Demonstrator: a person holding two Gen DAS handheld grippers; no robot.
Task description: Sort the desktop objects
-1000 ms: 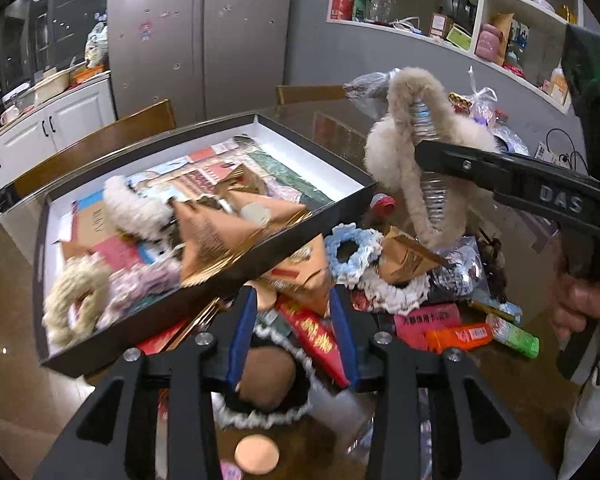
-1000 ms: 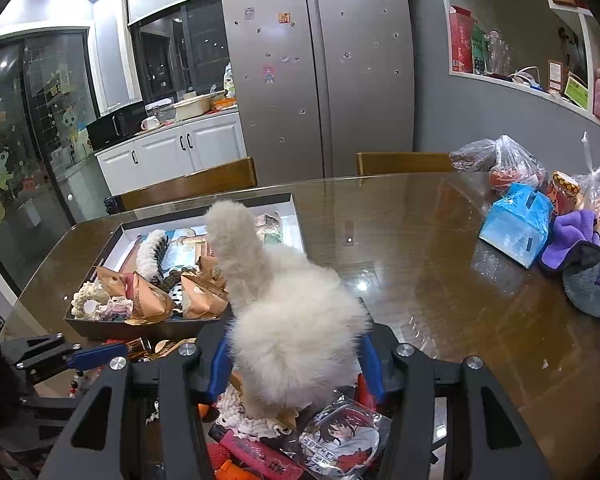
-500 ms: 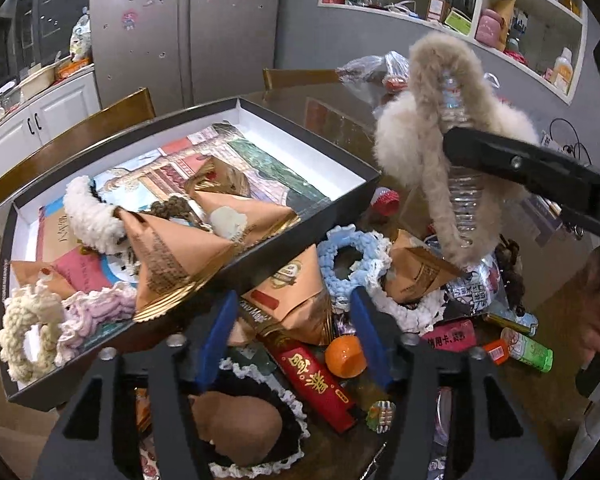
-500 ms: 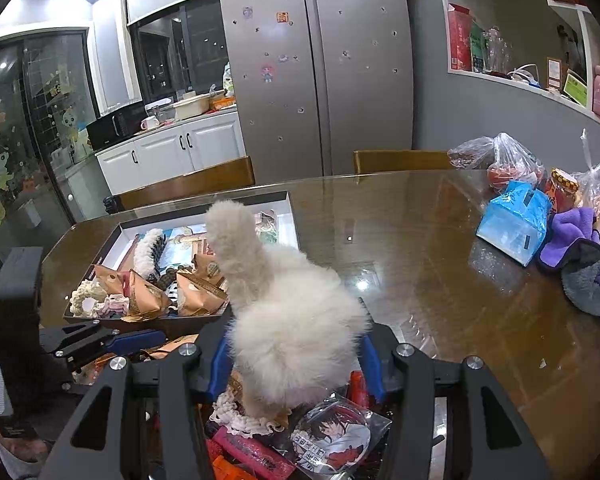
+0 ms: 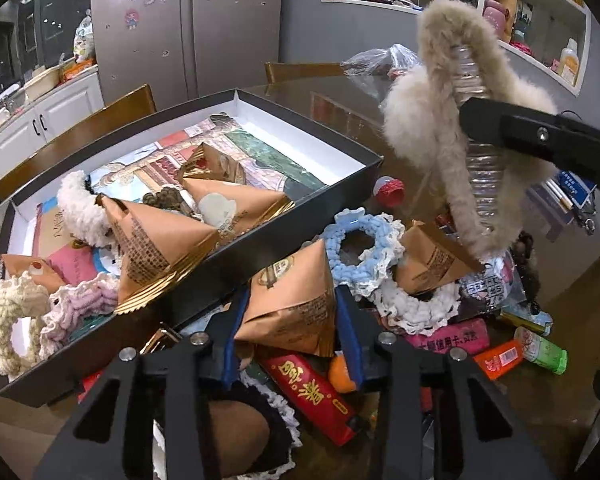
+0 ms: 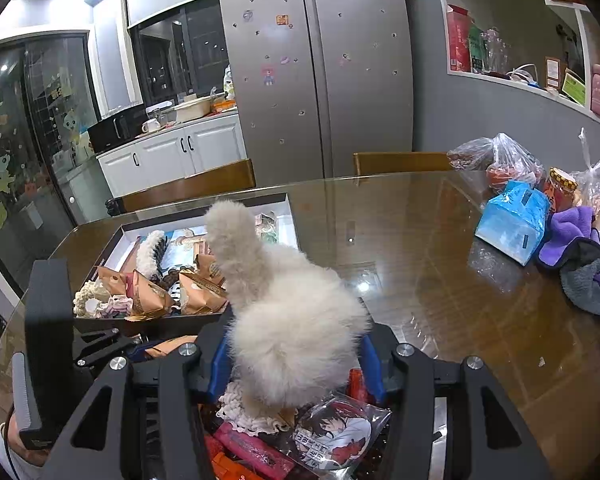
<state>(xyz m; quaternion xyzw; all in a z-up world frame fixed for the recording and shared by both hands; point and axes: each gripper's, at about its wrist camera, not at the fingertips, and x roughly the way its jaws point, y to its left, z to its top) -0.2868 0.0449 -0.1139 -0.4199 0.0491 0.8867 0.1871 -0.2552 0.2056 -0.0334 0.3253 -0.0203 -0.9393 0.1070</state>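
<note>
The glossy brown wooden worktop is wide and mostly bare toward its far and right side, so there is open room there; a blue tissue pack and purple cloth crowd its right edge. The shallow black-walled, white-lined cardboard tray already holds several tan pyramid-shaped paper packets and crocheted scrunchies, filling its near half, while its far half lies free. By my reckoning the sorting is partly done: a sizeable heap of packets, scrunchies, red wrappers and small tubes lies on the worktop just beside the tray's near wall.

The fluffy beige fur-covered hair claw hangs above that heap, clamped in the right gripper. The left gripper has just been closing, and its blue pads sit against both sides of a tan pyramid packet in the heap. The tray's raised near wall stands between that packet and the tray floor, so it likely needs lifting clear.
</note>
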